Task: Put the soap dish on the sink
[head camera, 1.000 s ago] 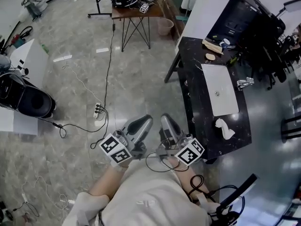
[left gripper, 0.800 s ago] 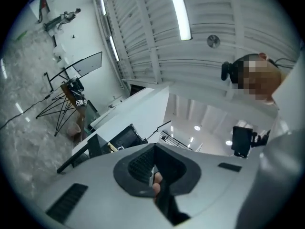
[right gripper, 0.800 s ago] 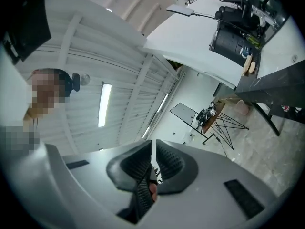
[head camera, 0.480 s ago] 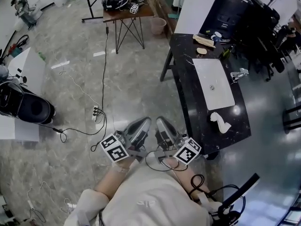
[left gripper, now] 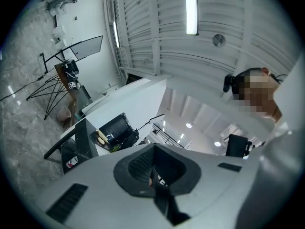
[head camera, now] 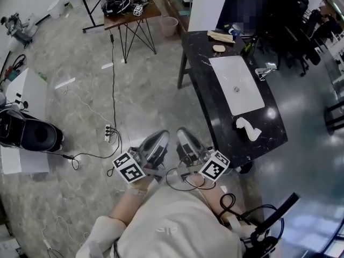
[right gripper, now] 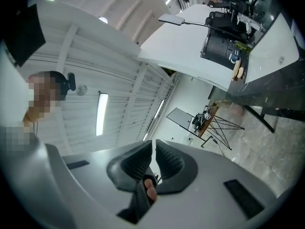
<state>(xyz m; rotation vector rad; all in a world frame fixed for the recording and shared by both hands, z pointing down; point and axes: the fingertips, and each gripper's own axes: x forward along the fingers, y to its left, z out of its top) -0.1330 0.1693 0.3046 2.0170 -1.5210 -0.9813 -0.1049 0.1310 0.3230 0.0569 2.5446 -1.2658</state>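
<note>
Here, the left gripper [left gripper: 153,171] and right gripper [right gripper: 153,151] are closed and empty, while the soap dish [head camera: 221,36] sits on the counter [head camera: 215,106] beyond the sink [head camera: 244,98], and a ceiling light [left gripper: 191,8] shows only in the gripper views.

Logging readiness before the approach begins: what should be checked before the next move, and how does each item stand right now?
1. Left gripper empty: ok, jaws shut on nothing.
2. Right gripper empty: ok, jaws shut on nothing.
3. Sink basin free of objects: ok.
4. Pick target identified: cannot tell; tan items at the far end of the counter are too small to name.
5. Grippers within reach of the counter: not ok, both are held close to the person's body, over the floor.
</note>
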